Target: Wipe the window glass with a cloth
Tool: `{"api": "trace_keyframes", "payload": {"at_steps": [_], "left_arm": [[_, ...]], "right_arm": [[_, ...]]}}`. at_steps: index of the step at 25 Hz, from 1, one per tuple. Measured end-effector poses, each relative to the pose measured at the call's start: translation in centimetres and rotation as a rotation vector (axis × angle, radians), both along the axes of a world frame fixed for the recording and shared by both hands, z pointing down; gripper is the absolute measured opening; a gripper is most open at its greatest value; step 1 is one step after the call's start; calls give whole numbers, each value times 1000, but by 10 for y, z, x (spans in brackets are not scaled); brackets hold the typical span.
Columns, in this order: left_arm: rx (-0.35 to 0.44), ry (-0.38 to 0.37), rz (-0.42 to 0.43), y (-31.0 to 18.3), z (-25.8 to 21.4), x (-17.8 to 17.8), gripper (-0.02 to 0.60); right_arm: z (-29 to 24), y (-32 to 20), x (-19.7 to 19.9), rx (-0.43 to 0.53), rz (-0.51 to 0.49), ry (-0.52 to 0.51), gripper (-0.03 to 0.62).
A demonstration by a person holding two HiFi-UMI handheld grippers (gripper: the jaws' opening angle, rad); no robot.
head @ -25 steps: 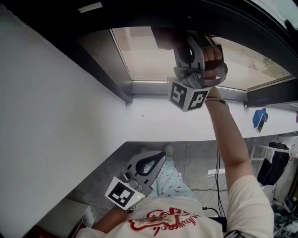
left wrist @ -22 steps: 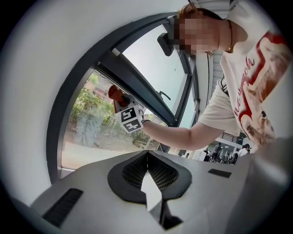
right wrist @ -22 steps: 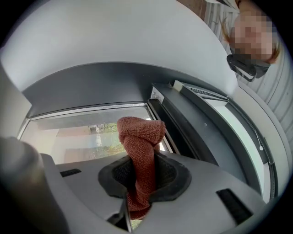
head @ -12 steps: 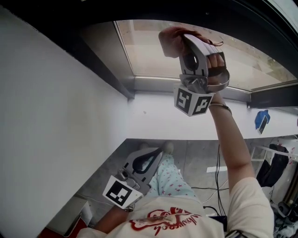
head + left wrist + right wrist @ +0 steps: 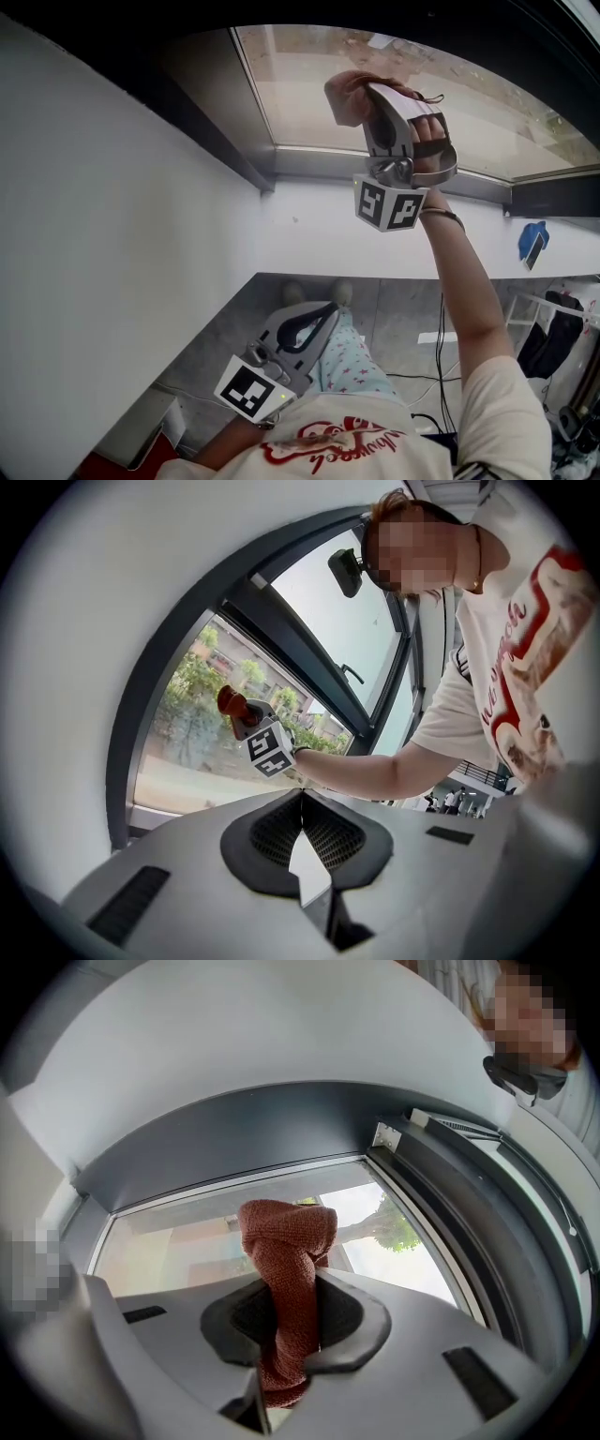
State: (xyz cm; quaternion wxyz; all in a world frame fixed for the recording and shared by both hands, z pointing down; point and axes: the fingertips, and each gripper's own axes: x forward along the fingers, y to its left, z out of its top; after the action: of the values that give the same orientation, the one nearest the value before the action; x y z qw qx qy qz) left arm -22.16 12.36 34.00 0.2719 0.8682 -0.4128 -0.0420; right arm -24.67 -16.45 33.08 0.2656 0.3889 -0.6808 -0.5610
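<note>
The cloth (image 5: 286,1241) is a rust-red knitted rag, soft, light and limp. It is twisted into a rope where it passes between the jaws and bunched into a fat knob beyond the tips, so it should flatten and drag on a pane rather than slide. I judge that the knob is the working end. The best place to hold it is low on the twisted neck, where it is now, leaving enough wad proud of the tips that no hard plastic meets the glass. My right gripper (image 5: 289,1297) is closed on that neck, with its pads kept slightly apart by the thickness of the fabric and a short tail hanging out behind them. I hold it raised at the window glass (image 5: 178,1241), toward the left part of the pane and above its lower edge. I cannot tell whether the knob is pressed to the pane or just short of it. The dark grey window frame (image 5: 281,1138) runs around the pane, and the white wall (image 5: 309,234) lies below it, nearer to me. My left gripper (image 5: 302,799) is down by my waist, well apart from the window, with its jaw tips together and nothing between them.
</note>
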Motion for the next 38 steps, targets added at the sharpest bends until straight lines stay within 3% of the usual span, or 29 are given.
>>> {"api": "trace_keyframes", "payload": {"at_steps": [5, 10, 19, 30, 38], "left_arm": [[-25, -15, -12, -8, -14, 8, 21], [-28, 40, -26, 2, 15, -7, 21], [-28, 62, -17, 12, 42, -16, 21], [-43, 20, -52, 8, 40, -25, 21], [-57, 20, -65, 2, 34, -22, 21]], "right_arm": [[13, -8, 12, -54, 2, 2, 66], [50, 2, -2, -79, 13, 18, 66], [110, 11, -19, -124, -4, 78, 66], [149, 9, -20, -244, -9, 80, 67], [161, 7, -20, -271, -24, 92, 67]]}}
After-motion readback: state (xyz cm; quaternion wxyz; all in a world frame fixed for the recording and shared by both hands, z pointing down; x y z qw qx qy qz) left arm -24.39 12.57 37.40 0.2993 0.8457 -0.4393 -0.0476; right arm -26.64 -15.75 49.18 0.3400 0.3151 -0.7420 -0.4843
